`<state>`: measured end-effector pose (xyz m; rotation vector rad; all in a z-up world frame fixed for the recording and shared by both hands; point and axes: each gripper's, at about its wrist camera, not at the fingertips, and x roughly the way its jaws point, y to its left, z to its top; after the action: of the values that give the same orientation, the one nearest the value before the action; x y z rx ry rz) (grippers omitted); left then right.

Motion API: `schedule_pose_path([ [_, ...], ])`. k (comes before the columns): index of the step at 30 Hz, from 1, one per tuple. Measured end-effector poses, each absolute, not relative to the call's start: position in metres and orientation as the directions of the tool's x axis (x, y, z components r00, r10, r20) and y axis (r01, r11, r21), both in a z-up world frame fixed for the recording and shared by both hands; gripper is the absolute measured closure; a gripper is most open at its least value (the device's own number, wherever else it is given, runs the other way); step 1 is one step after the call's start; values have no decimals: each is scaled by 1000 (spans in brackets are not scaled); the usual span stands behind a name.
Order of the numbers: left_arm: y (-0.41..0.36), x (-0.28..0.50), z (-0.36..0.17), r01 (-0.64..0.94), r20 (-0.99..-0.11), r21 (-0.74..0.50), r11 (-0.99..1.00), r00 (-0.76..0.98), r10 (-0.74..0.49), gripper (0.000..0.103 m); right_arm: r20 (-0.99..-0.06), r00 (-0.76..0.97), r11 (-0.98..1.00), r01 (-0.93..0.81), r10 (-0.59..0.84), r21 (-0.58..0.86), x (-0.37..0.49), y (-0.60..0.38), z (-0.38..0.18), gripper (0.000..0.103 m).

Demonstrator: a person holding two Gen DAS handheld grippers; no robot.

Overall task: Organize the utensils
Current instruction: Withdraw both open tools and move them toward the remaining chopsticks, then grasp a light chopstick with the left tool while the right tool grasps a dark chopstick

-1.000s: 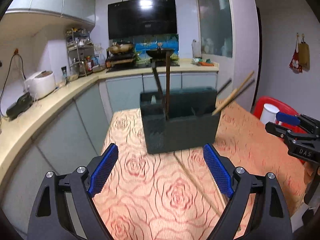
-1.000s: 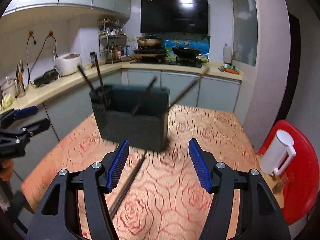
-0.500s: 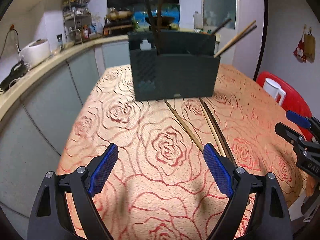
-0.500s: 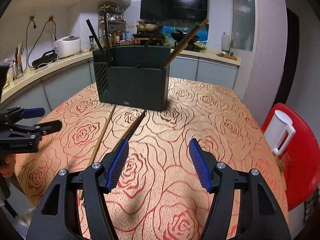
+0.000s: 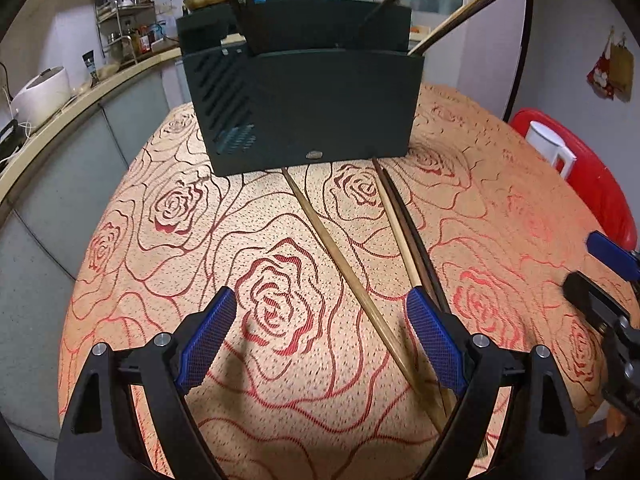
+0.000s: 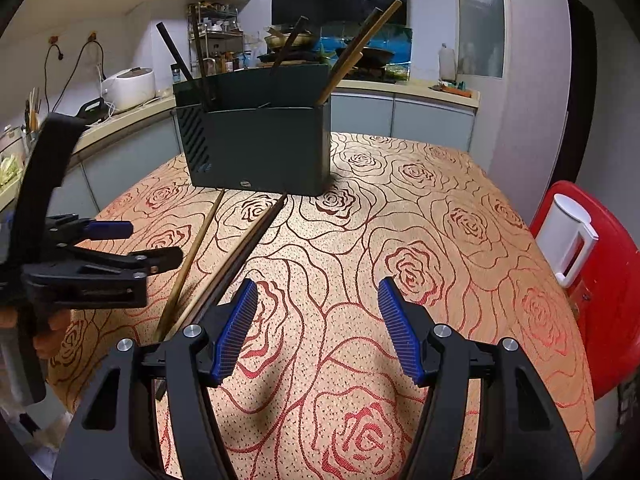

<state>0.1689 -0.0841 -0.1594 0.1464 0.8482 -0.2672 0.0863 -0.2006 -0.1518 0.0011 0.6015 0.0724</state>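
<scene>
My left gripper (image 5: 320, 334) hangs low over the rose-patterned tablecloth (image 5: 172, 264) with its blue-padded fingers (image 5: 206, 336) spread wide and nothing between them; my right gripper (image 6: 318, 324) hovers just the same, fingers (image 6: 236, 326) well apart and empty, above a bare stretch of the cloth.

Straight ahead of both grippers stands the dark utensil holder (image 5: 312, 104), upright on the table; several chopsticks lean out of its top, dark ones (image 6: 174, 56) at its left end and a brown pair (image 6: 360, 44) slanting out to the right.

On the cloth between the holder and my left gripper lie the loose chopsticks; a single light wooden chopstick (image 5: 340, 260) runs from the holder's foot diagonally toward my left gripper's right finger, passing between the two fingers; just to the right of it a light and dark pair (image 5: 404, 236) lies close together, its near end hidden behind that right finger.

From my right gripper the same sticks sit to the left; the pair (image 6: 244, 248) disappears behind my left-hand finger, and the single one (image 6: 192, 256) lies farther left, under the tip of the left gripper, which reaches in from that side.

Off to the right of my right gripper, beyond the table edge, a white pitcher (image 6: 568, 236) rests on a red stool (image 6: 612, 280).
</scene>
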Motion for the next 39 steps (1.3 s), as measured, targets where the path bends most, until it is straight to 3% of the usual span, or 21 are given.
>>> schedule_pose_path([
  [9, -89, 172, -178, 311, -805, 40, 950, 573, -153, 19, -570, 818, 997, -60, 76, 45, 86, -204, -153, 42],
  [18, -66, 154, -176, 282, -793, 88, 955, 600, -105, 20, -584, 806, 995, -90, 96, 40, 79, -193, -158, 42],
  [29, -48, 125, -173, 310, -773, 50, 949, 614, -159, 20, -606, 760, 963, -266, 234, 38, 54, -147, -175, 43],
  [33, -41, 110, -172, 332, -757, 38, 943, 626, -189, 21, -626, 737, 950, -312, 255, 19, 50, -132, -182, 53],
  [39, -40, 96, -176, 361, -749, 32, 932, 626, -216, 35, -645, 724, 946, -325, 244, -7, 48, -122, -192, 64],
])
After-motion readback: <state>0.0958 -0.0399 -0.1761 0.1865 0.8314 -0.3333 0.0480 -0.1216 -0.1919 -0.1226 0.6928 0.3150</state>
